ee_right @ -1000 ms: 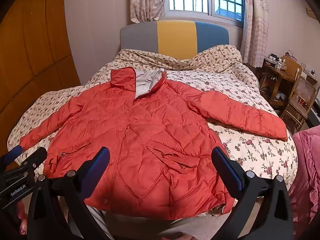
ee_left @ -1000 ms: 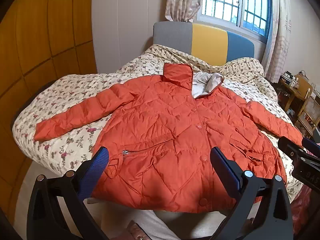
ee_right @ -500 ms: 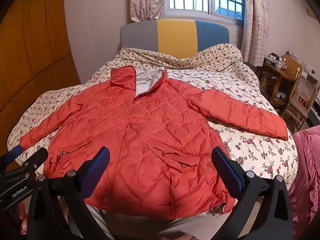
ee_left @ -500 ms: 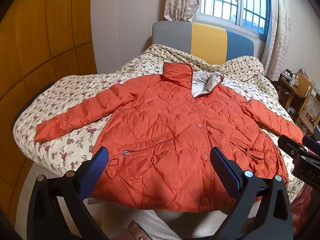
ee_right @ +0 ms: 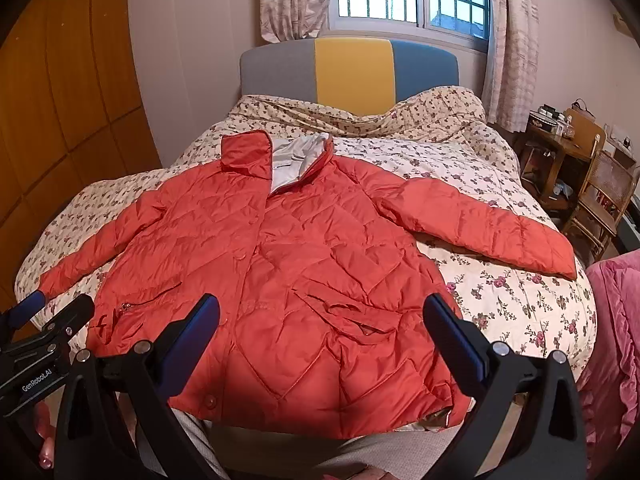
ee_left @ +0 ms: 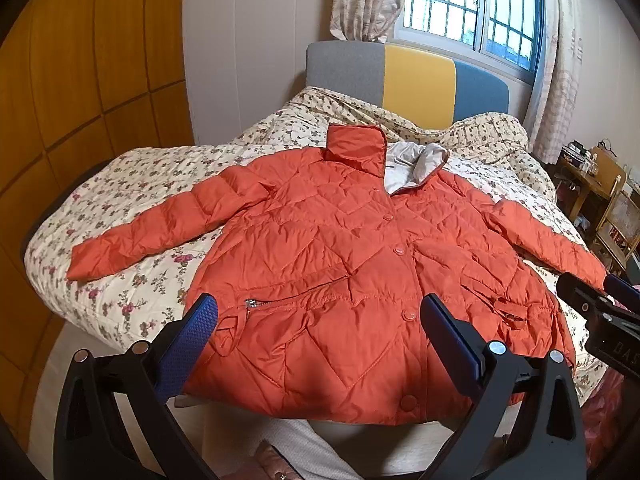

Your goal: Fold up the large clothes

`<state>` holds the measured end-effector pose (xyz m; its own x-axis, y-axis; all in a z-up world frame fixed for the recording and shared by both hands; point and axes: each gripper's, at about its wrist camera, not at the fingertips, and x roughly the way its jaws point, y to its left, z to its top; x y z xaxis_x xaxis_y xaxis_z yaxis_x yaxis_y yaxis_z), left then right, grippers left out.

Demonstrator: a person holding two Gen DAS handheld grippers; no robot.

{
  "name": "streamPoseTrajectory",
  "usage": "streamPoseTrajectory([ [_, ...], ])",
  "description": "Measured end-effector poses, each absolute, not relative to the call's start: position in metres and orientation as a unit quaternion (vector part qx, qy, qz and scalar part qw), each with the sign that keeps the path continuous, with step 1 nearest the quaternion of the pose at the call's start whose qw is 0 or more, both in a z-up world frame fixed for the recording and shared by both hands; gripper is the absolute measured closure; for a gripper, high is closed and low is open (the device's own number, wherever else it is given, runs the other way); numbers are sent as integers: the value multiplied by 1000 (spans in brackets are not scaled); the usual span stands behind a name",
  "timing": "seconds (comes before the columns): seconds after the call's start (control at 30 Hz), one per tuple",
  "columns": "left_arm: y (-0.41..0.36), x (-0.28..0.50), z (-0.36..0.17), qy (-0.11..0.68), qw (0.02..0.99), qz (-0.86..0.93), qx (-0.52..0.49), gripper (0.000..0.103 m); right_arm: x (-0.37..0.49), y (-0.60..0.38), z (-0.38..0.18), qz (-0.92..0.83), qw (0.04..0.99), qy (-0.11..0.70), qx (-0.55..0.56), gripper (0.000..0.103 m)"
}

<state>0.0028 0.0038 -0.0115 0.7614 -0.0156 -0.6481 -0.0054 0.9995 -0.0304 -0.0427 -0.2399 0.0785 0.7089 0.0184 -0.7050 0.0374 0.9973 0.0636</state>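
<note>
An orange quilted jacket (ee_left: 352,264) (ee_right: 288,272) lies spread flat, front up, on a floral bedspread (ee_left: 132,280) (ee_right: 512,304), both sleeves stretched out sideways and its hem at the bed's near edge. The collar is turned back, showing a grey lining (ee_left: 412,164). My left gripper (ee_left: 318,338) hovers open above the hem near the zip pocket, holding nothing. My right gripper (ee_right: 322,336) hovers open over the hem on the other side, also holding nothing. Each gripper shows at the edge of the other's view.
A grey, yellow and blue headboard (ee_right: 352,70) and a barred window stand behind the bed. Wooden wardrobe panels (ee_left: 72,80) line the left. A wooden desk and chair (ee_right: 588,184) stand at the right, with pink fabric (ee_right: 612,332) beside the bed.
Both views have shifted only slightly; the jacket lies as before and both grippers stay open above the hem.
</note>
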Motion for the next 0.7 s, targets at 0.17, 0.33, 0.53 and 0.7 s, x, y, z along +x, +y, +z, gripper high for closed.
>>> streamPoseTrajectory([
  [0.17, 4, 3, -11, 350, 937, -4, -16, 3, -43, -239, 76, -2, 922, 385, 34, 2],
  [0.33, 3, 3, -11, 350, 937, -3, -16, 3, -42, -239, 76, -2, 922, 386, 33, 2],
  [0.53, 4, 4, -11, 351, 936, -3, -16, 3, -43, -239, 76, -2, 922, 387, 33, 2],
  [0.7, 4, 4, -11, 351, 936, -3, -16, 3, -42, -238, 76, -1, 921, 388, 33, 2],
])
